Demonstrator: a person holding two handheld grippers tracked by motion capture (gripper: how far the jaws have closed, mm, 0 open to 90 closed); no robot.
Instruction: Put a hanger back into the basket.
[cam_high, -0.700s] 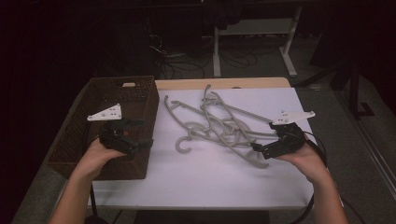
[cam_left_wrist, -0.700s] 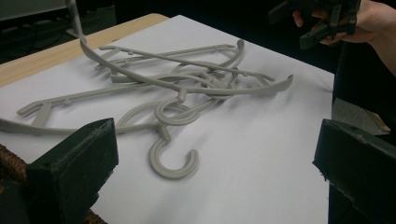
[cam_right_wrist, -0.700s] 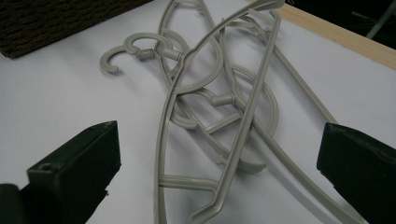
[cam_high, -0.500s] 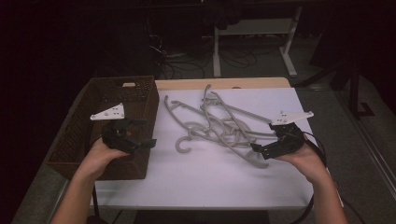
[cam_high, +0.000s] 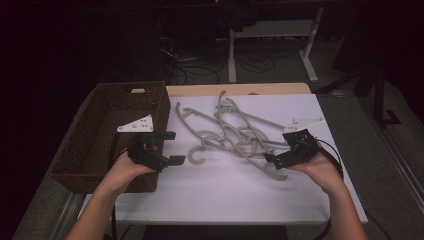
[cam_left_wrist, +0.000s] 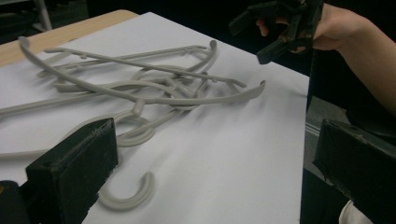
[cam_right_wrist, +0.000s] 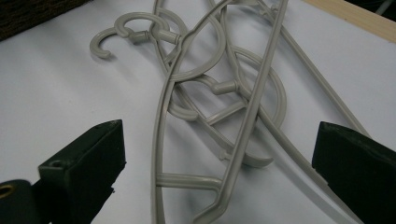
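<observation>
1. I saw a dark woven wicker basket (cam_high: 95, 130) at the left side of the white surface (cam_high: 230, 195); what I could see of its inside held no hangers, though the left hand-held gripper covered part of it.
2. A tangled pile of grey plastic coat hangers (cam_high: 230, 132) lay on the middle of the surface, just right of the basket and outside it.
3. One hanger hook (cam_high: 197, 156) curled free at the near left edge of the pile, lying flat on the surface.
4. My left hand-held gripper (cam_high: 170, 147) sat over the basket's near right corner, its jaws spread wide and pointing toward the pile, gripping nothing.
5. In the left gripper view, the free hook (cam_left_wrist: 126, 196) lay beside the near jaw, apart from it.
6. My right hand-held gripper (cam_high: 275, 159) was at the right end of the pile, low over the surface.
7. In the right gripper view its jaws stood spread wide, with hanger arms (cam_right_wrist: 205, 130) lying between them, not pinched.
</observation>
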